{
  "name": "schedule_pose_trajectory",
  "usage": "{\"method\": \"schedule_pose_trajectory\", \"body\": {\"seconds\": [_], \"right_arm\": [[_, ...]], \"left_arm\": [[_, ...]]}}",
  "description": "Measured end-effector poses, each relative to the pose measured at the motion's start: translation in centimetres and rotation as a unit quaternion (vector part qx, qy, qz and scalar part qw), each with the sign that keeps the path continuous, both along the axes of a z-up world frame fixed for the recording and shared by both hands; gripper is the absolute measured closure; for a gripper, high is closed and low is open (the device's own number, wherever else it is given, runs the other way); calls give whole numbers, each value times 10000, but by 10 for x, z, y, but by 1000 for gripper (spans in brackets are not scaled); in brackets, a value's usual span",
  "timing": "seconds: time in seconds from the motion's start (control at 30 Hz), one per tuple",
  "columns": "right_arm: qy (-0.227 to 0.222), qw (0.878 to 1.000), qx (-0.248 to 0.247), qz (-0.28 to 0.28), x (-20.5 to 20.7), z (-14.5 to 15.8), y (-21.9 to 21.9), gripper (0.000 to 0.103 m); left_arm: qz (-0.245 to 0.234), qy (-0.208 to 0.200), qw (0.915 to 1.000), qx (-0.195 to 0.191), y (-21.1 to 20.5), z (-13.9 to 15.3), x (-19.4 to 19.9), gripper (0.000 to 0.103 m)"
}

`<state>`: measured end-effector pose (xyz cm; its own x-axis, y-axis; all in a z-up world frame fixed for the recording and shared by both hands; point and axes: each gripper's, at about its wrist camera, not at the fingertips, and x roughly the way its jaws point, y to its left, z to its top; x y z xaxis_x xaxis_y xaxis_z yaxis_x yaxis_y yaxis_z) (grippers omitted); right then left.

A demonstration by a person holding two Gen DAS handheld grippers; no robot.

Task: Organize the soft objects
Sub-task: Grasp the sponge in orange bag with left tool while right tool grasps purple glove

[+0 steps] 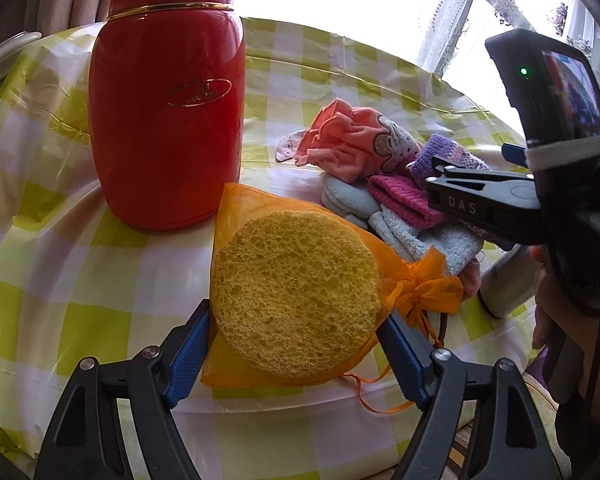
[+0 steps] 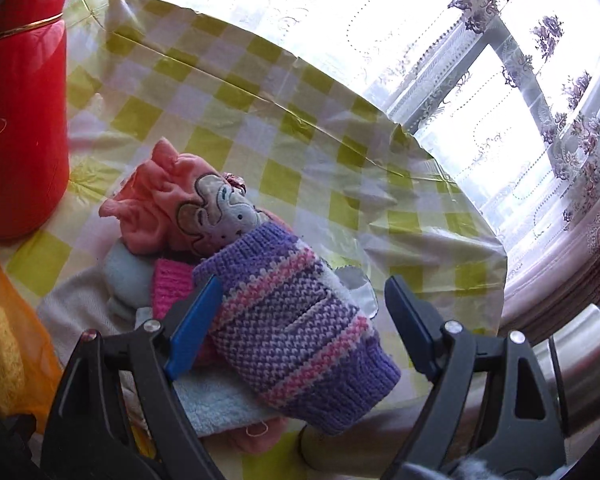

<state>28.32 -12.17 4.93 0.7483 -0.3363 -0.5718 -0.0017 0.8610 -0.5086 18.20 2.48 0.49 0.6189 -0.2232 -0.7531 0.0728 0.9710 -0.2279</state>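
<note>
A round yellow sponge (image 1: 296,292) in an orange mesh bag (image 1: 420,292) lies on the checked tablecloth. My left gripper (image 1: 298,344) is open, its blue pads on either side of the sponge. A pile of soft things lies beside it: a pink cloth (image 1: 348,140), a magenta knit piece (image 1: 400,200), pale blue cloths (image 1: 424,240) and a purple striped knit mitten (image 2: 296,332). My right gripper (image 2: 300,320) is open over the mitten, its left pad touching the mitten's edge. It shows in the left wrist view (image 1: 480,196) above the pile.
A tall red thermos (image 1: 168,120) stands just behind the sponge; it also shows in the right wrist view (image 2: 20,128). A steel flask (image 2: 580,360) lies at the right of the pile. The round table (image 2: 300,92) has lace curtains (image 2: 540,100) beyond its far edge.
</note>
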Motion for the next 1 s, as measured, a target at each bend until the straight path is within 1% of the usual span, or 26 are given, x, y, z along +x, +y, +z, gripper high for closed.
{"method": "schedule_pose_trajectory", "body": {"seconds": [0.1, 0.17, 0.2, 0.23, 0.27, 0.3, 0.33, 0.37, 0.4, 0.43, 0.5, 0.6, 0.83, 0.9, 1.0], "right_arm": [[183, 9995, 246, -109, 12, -5, -6, 18], [274, 9987, 399, -164, 17, -8, -9, 21], [364, 9977, 543, -156, 20, -9, -12, 31], [506, 9958, 748, -121, 22, -12, -15, 48], [608, 9939, 919, -99, 23, -15, -17, 54], [600, 9931, 1006, -66, 21, -15, -18, 62], [569, 9931, 1029, -28, 18, -16, -18, 69], [532, 9930, 1059, 18, 15, -15, -17, 72], [479, 9926, 1109, 78, 11, -13, -16, 78], [419, 9923, 1151, 156, 6, -10, -15, 87], [293, 9908, 1285, 305, -4, -2, -12, 93], [44, 9876, 1475, 540, -23, 14, -10, 95], [-228, 9745, 1869, 1219, -78, 44, -2, 95], [-296, 9725, 1920, 1284, -93, 47, -5, 96], [-217, 9716, 2013, 1222, -105, 43, -15, 96]], "left_arm": [[9, -8, 10000, -26, 2, 0, -1, 23], [4, -9, 10000, -39, 2, -1, -1, 23], [2, -10, 10000, -43, 2, -1, -1, 23], [3, -17, 10000, -48, 3, -1, -1, 23], [6, -33, 10000, -53, 3, -1, -1, 23], [13, -58, 10000, -55, 4, -1, -2, 23], [18, -88, 9999, -55, 4, 0, -3, 23], [24, -120, 9999, -50, 4, 0, -4, 23], [33, -148, 9999, -39, 4, 1, -6, 23], [46, -180, 9998, -25, 3, 2, -7, 23], [91, -270, 9996, 5, 4, 6, -10, 23], [185, -429, 9989, 19, 5, 12, -16, 23], [385, -680, 9969, -67, 10, 22, -26, 23], [412, -679, 9968, -78, 11, 22, -28, 23], [435, -687, 9966, -106, 11, 23, -30, 23]]}}
